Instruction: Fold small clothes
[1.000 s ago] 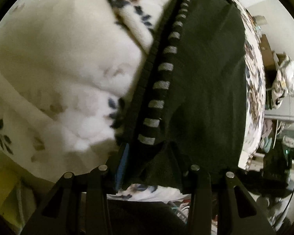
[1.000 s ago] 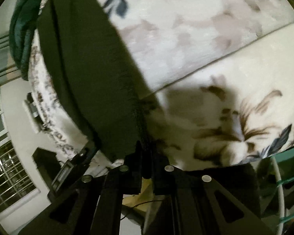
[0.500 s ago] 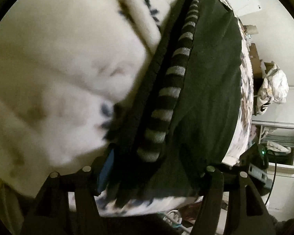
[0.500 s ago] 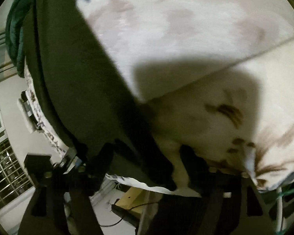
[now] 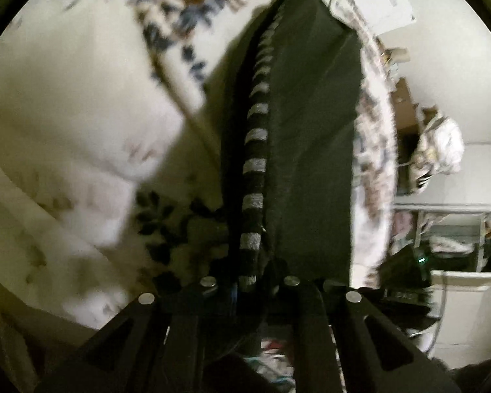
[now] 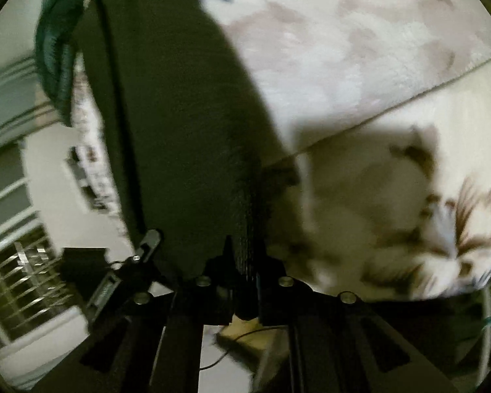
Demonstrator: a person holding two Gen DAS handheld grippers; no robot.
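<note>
Since half a second ago both sets of jaws have gone from spread wide to pinched together, each now clamping an end of the dark garment (image 5: 314,150). Left gripper (image 5: 250,283): fingers nearly meeting, with the garment's grey-and-black striped trim (image 5: 255,177) and a fold of dark cloth pressed between them; it points steeply down at the bed, and the garment runs away from it in a long narrow band. Left of that band lies the white floral blanket (image 5: 81,124), thick and rumpled, with blue and brown leaf print. The garment lies along the blanket's right edge, where the bedding drops off toward the room. Beyond that edge, blurred: a pale wall, a white bundle (image 5: 442,144) on a stand, shelving and a dark device with a small green light (image 5: 420,259). Right gripper (image 6: 245,268): jaws drawn in tight on a ribbed edge of the same garment (image 6: 167,124), tilted downward less steeply. In this view the dark cloth fills the left centre, a green fabric (image 6: 54,52) lies past its far end, and a barred window (image 6: 26,281) shows at lower left. The blanket (image 6: 360,65) spreads to the right, crossed by a seam line.
</note>
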